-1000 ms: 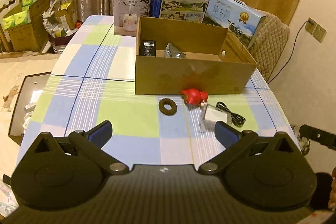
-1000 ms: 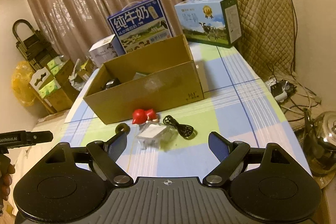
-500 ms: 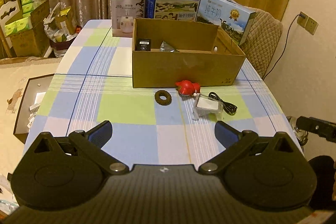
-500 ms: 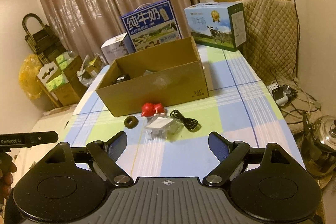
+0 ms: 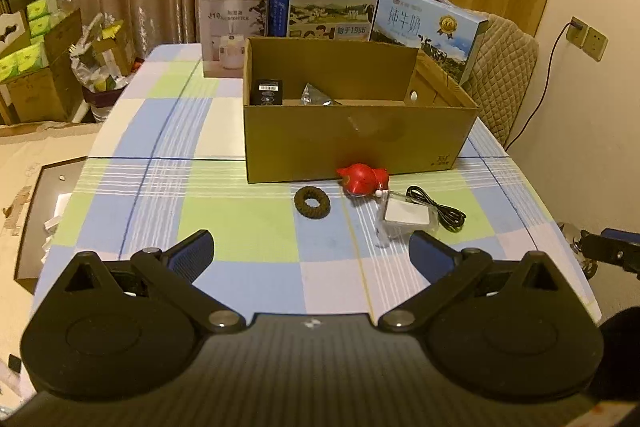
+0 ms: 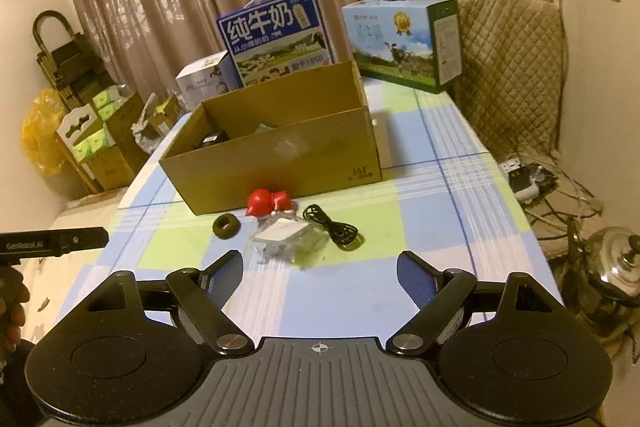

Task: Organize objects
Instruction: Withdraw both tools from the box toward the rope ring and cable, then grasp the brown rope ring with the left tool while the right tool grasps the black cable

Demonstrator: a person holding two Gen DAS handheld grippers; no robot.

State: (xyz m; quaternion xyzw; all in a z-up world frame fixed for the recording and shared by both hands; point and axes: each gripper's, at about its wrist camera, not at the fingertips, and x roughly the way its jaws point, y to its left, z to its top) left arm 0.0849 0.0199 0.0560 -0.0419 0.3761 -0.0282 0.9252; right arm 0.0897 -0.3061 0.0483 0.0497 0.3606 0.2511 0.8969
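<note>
An open cardboard box (image 5: 360,143) (image 6: 276,155) stands mid-table with a small black box (image 5: 269,91) and a crumpled foil packet (image 5: 314,95) inside. In front of it lie a dark ring (image 5: 312,202) (image 6: 226,225), a red toy (image 5: 362,179) (image 6: 267,202), a clear packet holding a white item (image 5: 406,217) (image 6: 286,237) and a coiled black cable (image 5: 438,213) (image 6: 332,227). My left gripper (image 5: 312,251) is open above the near table edge, short of the ring. My right gripper (image 6: 320,273) is open too, short of the clear packet. Both are empty.
Two milk cartons (image 5: 326,1) (image 5: 430,29) and a white appliance box (image 5: 232,31) stand behind the cardboard box. A quilted chair (image 6: 508,67) is at the far right. Floor clutter lies left (image 5: 36,67); a metal kettle (image 6: 612,271) and power strip (image 6: 524,183) lie right. The checked tablecloth (image 5: 168,195) is bare on the left.
Both grippers drew back from the table over the first half second, then edged forward again. They stayed open and no object moved.
</note>
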